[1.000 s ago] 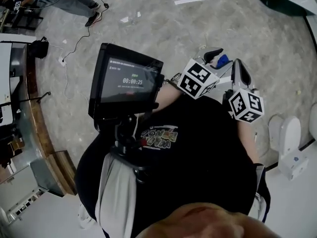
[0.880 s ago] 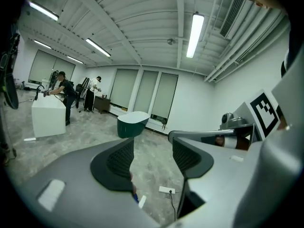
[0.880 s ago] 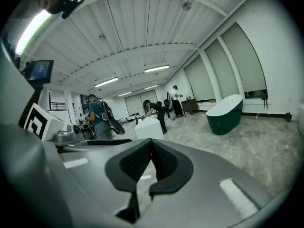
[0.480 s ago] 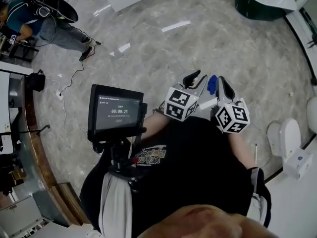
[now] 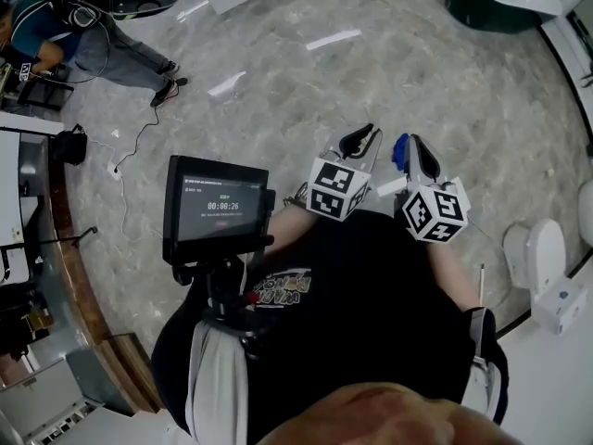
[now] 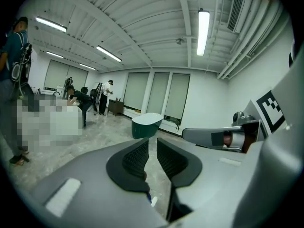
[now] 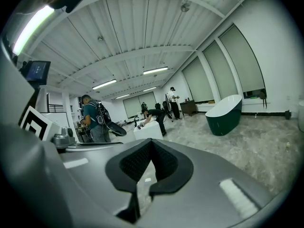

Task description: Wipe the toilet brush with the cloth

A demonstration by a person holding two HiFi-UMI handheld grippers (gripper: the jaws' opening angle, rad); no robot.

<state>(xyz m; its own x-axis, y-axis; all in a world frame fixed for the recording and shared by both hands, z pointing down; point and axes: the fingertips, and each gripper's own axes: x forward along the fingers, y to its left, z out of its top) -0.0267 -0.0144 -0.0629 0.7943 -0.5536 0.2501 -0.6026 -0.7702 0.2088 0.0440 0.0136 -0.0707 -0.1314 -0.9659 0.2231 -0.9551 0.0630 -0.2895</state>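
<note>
Task progress: no wiping is going on at this moment. Neither gripper is carrying a cloth or a brush, so I am judging that the whole wiping is yet to be done.
Monitor (image 5: 218,209): it is sitting on the rig at your chest, the nearest thing to you.
Left gripper (image 5: 361,142): you are holding it in front of your chest, pointing almost level. Its jaws are closing, with only a narrow gap between the pads, and nothing is standing in that gap.
Right gripper (image 5: 417,151): you are holding it just beside the left one. Its jaws are pressing together at the tips and are gripping nothing.
Blue piece (image 5: 399,151): it is showing at the inner side of the right gripper, between the two grippers. I cannot tell whether it is cloth or a part of the tool.
Toilet brush: it is not showing in any view, so I cannot say where it is lying relative to your grippers.
Floor (image 5: 278,91): grey stone is spreading under and ahead of you.
Toilet (image 5: 540,248): it is standing low at your right, well apart from both grippers.
Bathtub (image 6: 146,126): the dark green tub is standing far ahead of the jaws.
</note>
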